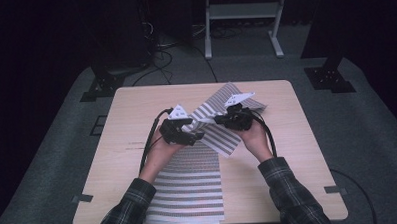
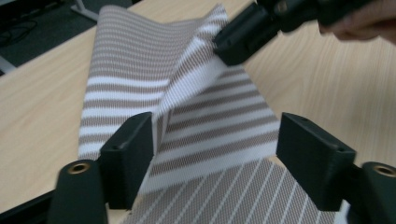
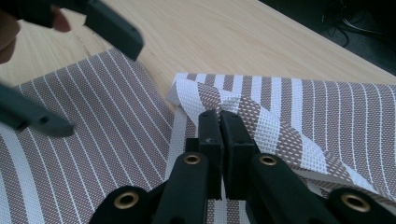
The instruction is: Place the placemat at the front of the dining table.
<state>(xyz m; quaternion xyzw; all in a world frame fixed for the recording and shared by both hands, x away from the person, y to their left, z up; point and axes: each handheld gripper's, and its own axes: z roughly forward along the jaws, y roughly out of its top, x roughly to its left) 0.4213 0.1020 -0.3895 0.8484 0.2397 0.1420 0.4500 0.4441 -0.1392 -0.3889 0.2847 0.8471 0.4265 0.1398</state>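
Now the right gripper (image 3: 219, 122) pinches a fold of the striped mat (image 1: 189, 182) near the table's (image 1: 298, 153) far edge, while the left gripper (image 2: 215, 154) gapes wide over it.

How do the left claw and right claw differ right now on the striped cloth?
The left claw stands open, its jaws astride a raised fold; the right claw is shut on the striped cloth. The left grips nothing, while the right pinches a lifted fold. Both are black, hand-held, over the wooden table.

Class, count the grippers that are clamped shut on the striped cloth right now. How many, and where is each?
1. The right gripper pinches a raised fold of the striped cloth near the table's middle. The left gripper hangs open beside it.
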